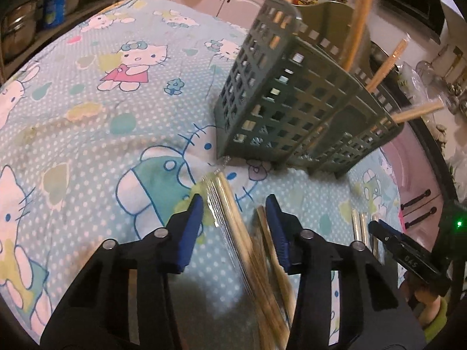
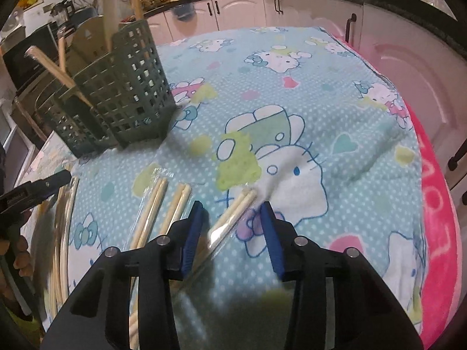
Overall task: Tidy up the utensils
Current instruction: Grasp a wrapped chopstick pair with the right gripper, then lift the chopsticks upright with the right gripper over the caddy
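Note:
A grey-green slotted utensil holder [image 1: 297, 99] stands on the Hello Kitty cloth, with wooden chopsticks [image 1: 385, 64] sticking out of it; it also shows in the right wrist view [image 2: 116, 93]. My left gripper [image 1: 235, 207] is open, with a plastic-wrapped chopstick pair [image 1: 230, 221] lying between its fingers on the cloth. My right gripper [image 2: 232, 207] is open, with another wrapped pair [image 2: 233, 213] lying between its fingers. Two more wrapped pairs [image 2: 157, 204] lie to its left.
The table is covered by a blue Hello Kitty cloth [image 2: 321, 93] over a pink cloth [image 2: 437, 233] at the right edge. Pink cabinets [image 2: 292, 8] stand behind. The left gripper's tip [image 2: 35, 189] shows at the right view's left edge, over more chopsticks [image 2: 64, 233].

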Motion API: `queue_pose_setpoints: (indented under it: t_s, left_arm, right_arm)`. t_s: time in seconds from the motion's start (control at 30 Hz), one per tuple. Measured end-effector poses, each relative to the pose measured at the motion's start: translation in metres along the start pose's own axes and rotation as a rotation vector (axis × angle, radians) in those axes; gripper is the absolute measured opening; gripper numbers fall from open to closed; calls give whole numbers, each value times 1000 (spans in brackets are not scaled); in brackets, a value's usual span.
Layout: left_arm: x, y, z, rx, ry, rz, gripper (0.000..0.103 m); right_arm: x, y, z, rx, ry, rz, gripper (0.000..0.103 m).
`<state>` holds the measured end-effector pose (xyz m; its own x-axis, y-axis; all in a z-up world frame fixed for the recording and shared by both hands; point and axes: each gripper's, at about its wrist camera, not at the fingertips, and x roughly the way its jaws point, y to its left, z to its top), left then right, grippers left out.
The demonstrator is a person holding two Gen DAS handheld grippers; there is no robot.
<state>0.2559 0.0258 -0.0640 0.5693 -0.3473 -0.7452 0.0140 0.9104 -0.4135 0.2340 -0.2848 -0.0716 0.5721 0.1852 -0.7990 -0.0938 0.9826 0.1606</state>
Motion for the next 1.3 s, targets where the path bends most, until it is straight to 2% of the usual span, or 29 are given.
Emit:
queue_pose_setpoints:
  t_s: [0.13,0.2,0.33,0.77,1.0,1.3]
  left_arm:
    - [5,7,10,-27,13,3,22]
    - [6,10,12,-35,17,13,13]
    - [3,12,15,-46,19,1,4]
    - [-57,-10,22,42,-92,-78,1]
    - [-82,-31,27,85,-140,-125,1]
    - [-110,-60,41,148,-229,-140,1]
  right_arm:
    - [4,-6,5,16,-4,-8,23]
    - [5,-11,7,32,-2,4,18]
    - [2,-15,9,51,-4,26,13]
    - [-39,-15,11,55,-88,83,9]
    - [-65,-4,13,18,-138,99,8]
    - [-108,27,32,-62,-253,148,6]
